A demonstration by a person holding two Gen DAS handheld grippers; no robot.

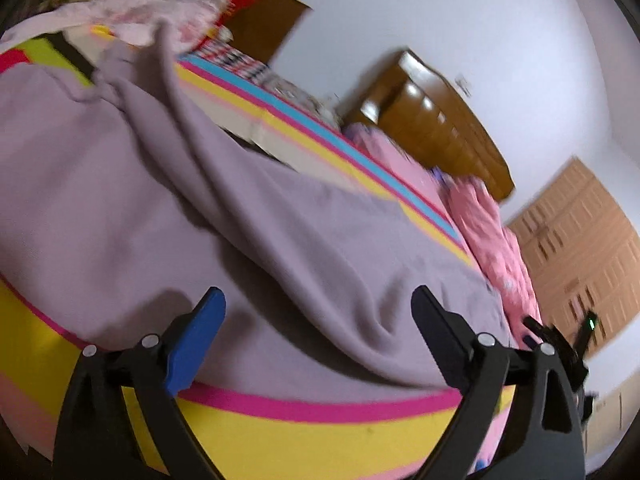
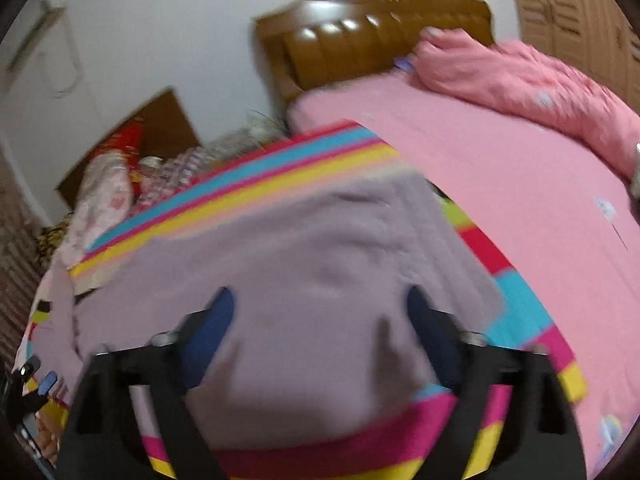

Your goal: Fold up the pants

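Mauve pants (image 1: 168,200) lie spread on a striped cloth (image 1: 304,440) on the bed, with long creases running away from me. My left gripper (image 1: 318,304) is open, its blue-padded fingers (image 1: 208,320) hovering over the near edge of the pants. The right wrist view shows the same pants (image 2: 312,264) from the other end. My right gripper (image 2: 320,304) is open, its fingers (image 2: 218,312) spread just above the fabric. Neither gripper holds anything. The other gripper shows at the right edge of the left view (image 1: 560,340) and the lower left of the right view (image 2: 28,380).
A pink sheet (image 2: 520,184) and a crumpled pink quilt (image 2: 540,80) cover the bed to the right. A brown headboard (image 2: 360,36) stands against the white wall. Piled clothes (image 2: 108,196) lie at the left, a wooden wardrobe (image 1: 580,248) at the right.
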